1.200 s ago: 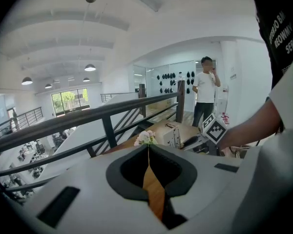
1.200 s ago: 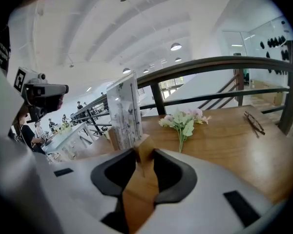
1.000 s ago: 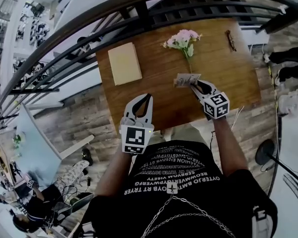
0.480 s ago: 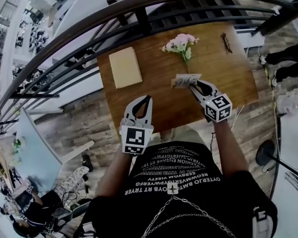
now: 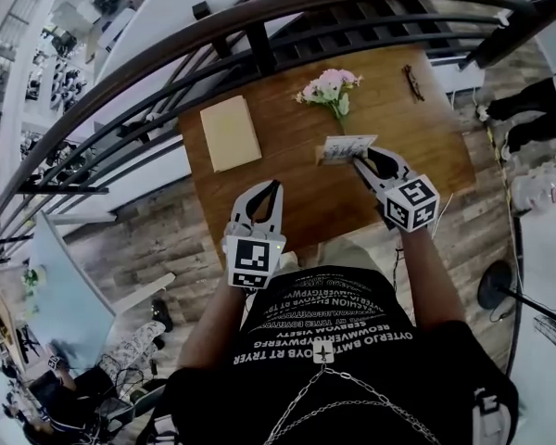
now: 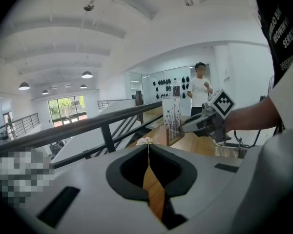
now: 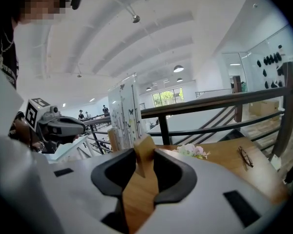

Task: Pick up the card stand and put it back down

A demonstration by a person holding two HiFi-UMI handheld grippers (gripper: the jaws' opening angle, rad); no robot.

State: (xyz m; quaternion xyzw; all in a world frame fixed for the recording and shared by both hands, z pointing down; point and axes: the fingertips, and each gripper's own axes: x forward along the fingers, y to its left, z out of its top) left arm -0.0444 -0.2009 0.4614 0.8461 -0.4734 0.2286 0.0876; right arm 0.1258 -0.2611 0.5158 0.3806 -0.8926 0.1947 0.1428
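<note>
The card stand [image 5: 345, 146], a wooden base carrying a clear card printed with butterflies, hangs in the air above the wooden table [image 5: 426, 156]. My right gripper [image 5: 357, 159] is shut on its base. In the right gripper view the wooden base [image 7: 141, 167] sits pinched between the jaws and the card [image 7: 124, 111] rises upright just left of them. My left gripper [image 5: 265, 191] hovers over the table's near edge, shut and holding nothing. From the left gripper view the card stand [image 6: 172, 120] shows at the tip of the right gripper [image 6: 184, 127].
A beige notebook [image 5: 230, 133] lies at the table's left. Pink flowers [image 5: 329, 86] lie at the far middle and a pair of glasses [image 5: 413, 82] at the far right. A dark railing [image 5: 259, 28] runs beyond the table. A person [image 6: 200, 89] stands in the distance.
The right gripper has lifted the card stand higher above the table. The left gripper has stayed where it was.
</note>
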